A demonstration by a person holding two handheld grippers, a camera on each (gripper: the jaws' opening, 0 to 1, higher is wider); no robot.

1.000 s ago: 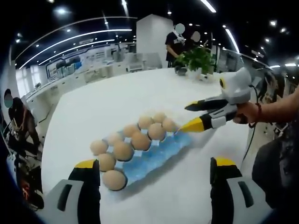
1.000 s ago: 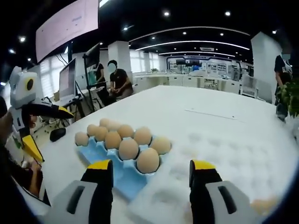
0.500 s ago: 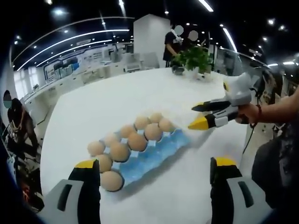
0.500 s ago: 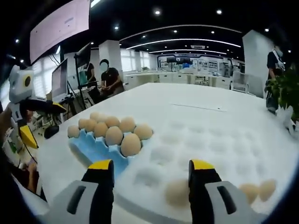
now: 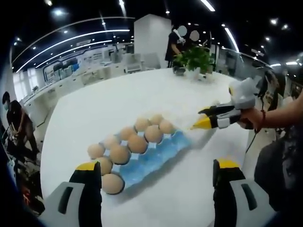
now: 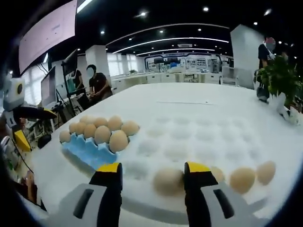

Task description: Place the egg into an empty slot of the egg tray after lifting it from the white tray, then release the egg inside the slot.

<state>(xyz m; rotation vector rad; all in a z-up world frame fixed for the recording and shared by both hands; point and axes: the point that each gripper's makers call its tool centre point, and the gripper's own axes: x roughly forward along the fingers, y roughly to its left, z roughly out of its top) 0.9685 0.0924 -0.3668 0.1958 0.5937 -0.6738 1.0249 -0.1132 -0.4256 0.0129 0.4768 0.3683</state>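
White tray now under us: our spread right claw has swung from the blue tray to straddle an egg, ready to pinch

Egg tray sits on table, touching white tray's left edge. Eggs fill its slots. Potted plant at far right.

Right gripper moved from blue egg tray over white tray; jaws came to bracket 1 egg, narrowed slightly.
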